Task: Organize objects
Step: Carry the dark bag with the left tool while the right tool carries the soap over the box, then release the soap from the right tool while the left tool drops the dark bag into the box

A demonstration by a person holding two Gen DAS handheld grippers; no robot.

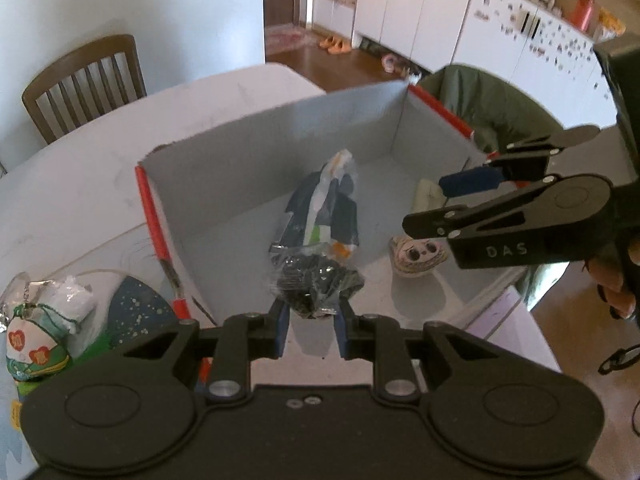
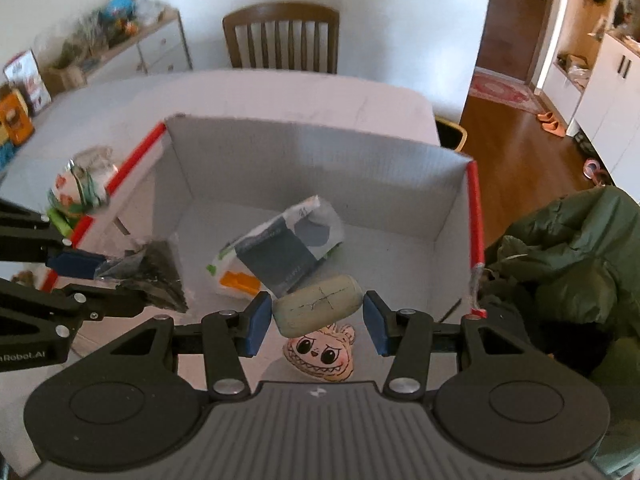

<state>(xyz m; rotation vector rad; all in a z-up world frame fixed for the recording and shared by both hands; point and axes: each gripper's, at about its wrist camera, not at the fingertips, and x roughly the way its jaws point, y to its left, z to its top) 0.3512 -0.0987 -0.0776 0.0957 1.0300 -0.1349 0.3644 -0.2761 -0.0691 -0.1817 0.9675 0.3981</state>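
Blue-padded left gripper [image 1: 311, 330] pinches a crinkly clear packet of dark bits [image 1: 316, 282] above the grey red-edged cardboard box [image 1: 256, 148]; light and slippery, best held by its seam. Right gripper [image 2: 318, 322] hangs open around a soft pale-green oblong block [image 2: 318, 304], perhaps released.

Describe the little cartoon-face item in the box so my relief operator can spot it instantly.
Start at the open grey cardboard box with red edges on the white table. On its floor, in the near corner under the right gripper, lies the cartoon-face item. It is a small pinkish, rounded piece with big dark eyes and jagged teeth, unlike the plain greenish-grey block beside it or the blue-and-white packet farther in.
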